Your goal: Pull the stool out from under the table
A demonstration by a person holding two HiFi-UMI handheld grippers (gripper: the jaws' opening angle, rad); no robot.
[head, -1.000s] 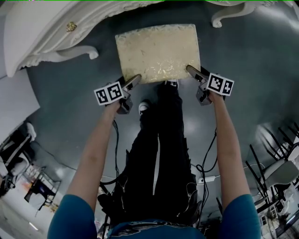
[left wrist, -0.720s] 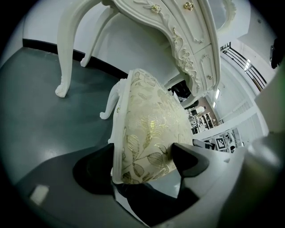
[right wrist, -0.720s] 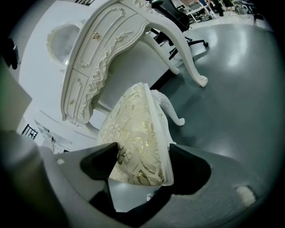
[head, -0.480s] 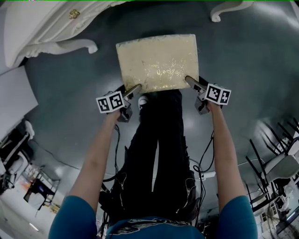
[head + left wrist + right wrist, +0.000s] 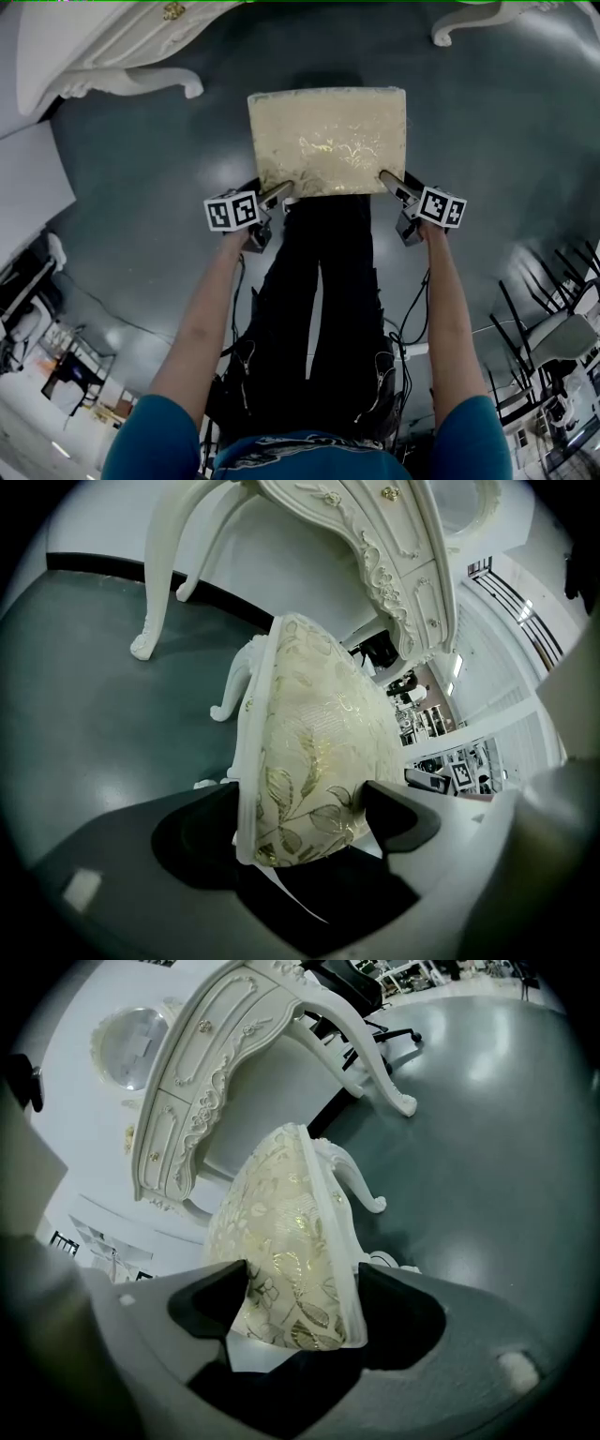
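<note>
The stool [image 5: 328, 141] has a seat upholstered in cream woven cloth with a gold leaf-and-flower pattern; the gold threads show a slight sheen. Its curved legs [image 5: 352, 1177] are smooth, white-painted and semi-gloss. The table [image 5: 103, 47] carries the same white painted finish, with carved relief scrollwork and small gold-coloured knobs [image 5: 173, 11]. The floor [image 5: 141, 187] is dark grey-green, smooth and glossy enough to show soft light reflections. The left tongs [image 5: 309, 822] and right tongs [image 5: 305, 1307] have matt black pads set in a pale grey, smooth body. The marker cubes [image 5: 232, 210] have matt white faces with black printed squares. The sleeves [image 5: 155, 436] are teal cloth; the trousers [image 5: 319, 300] are matt black cloth.
</note>
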